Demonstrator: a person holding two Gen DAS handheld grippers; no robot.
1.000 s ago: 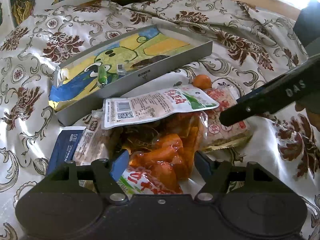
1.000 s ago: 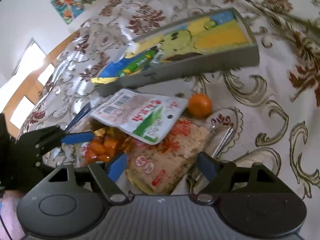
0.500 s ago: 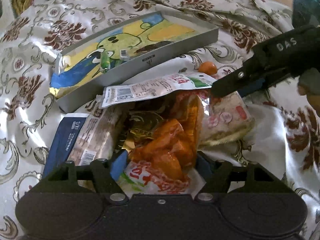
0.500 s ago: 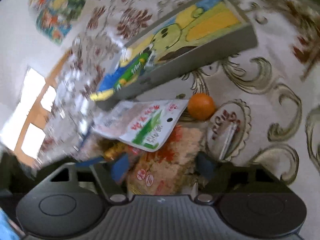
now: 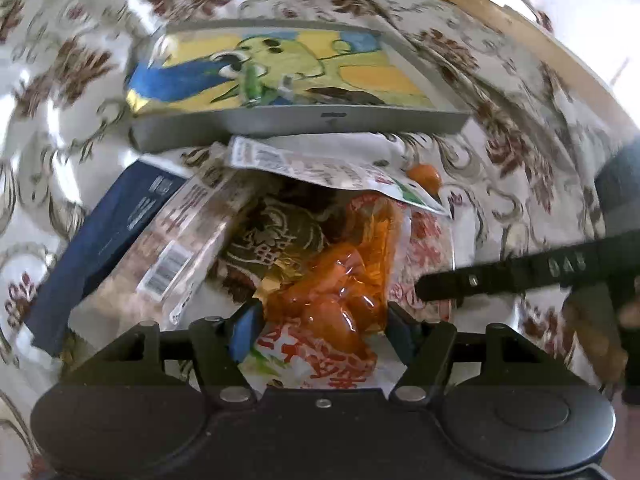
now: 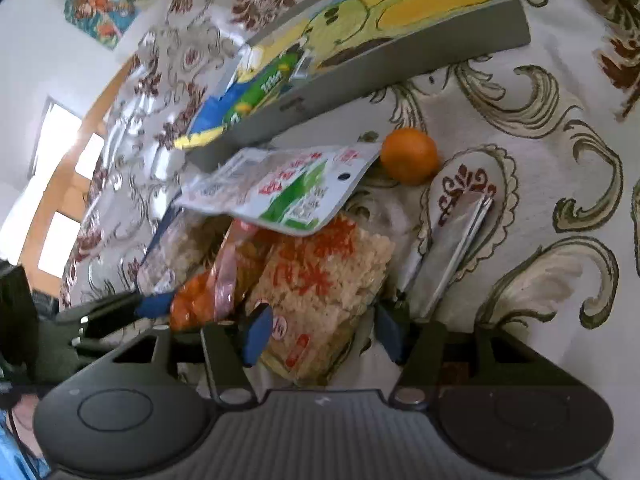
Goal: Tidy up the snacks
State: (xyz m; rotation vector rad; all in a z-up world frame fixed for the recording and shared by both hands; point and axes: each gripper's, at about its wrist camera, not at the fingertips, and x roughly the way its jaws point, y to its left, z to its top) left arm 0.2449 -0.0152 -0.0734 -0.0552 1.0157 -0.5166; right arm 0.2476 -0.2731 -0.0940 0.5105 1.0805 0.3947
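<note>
Left wrist view gives us the snack pile up close on the floral cloth [image 5: 500, 92]: an orange packet [image 5: 340, 280] of glossy pieces with red printing lies between the blue pads of our left gripper [image 5: 320, 320], whose jaws are closing around it; we cannot tell whether the pads press on it yet. Beside it sits a puffed-rice cake packet [image 6: 320, 280] with red characters, and our right gripper [image 6: 320, 332] straddles its near end with jaws set wide on either side, the pads not clearly touching. Over both rests a white pouch [image 6: 288, 188] with red characters, a green patch and a hang hole. Left of the pile lie a clear-wrapped bar [image 5: 180, 256] showing a barcode and a dark blue box [image 5: 104, 240] with small white print too blurred to read. A small orange fruit [image 6: 410, 156] sits just beyond the pouch. Behind everything stands a shallow grey tray [image 5: 300, 124] lined with a cartoon picture, holding a green stick packet [image 6: 256, 96]. We read "DAS" on the right gripper's finger in the left view. Both grippers tilt downward toward the heap.
</note>
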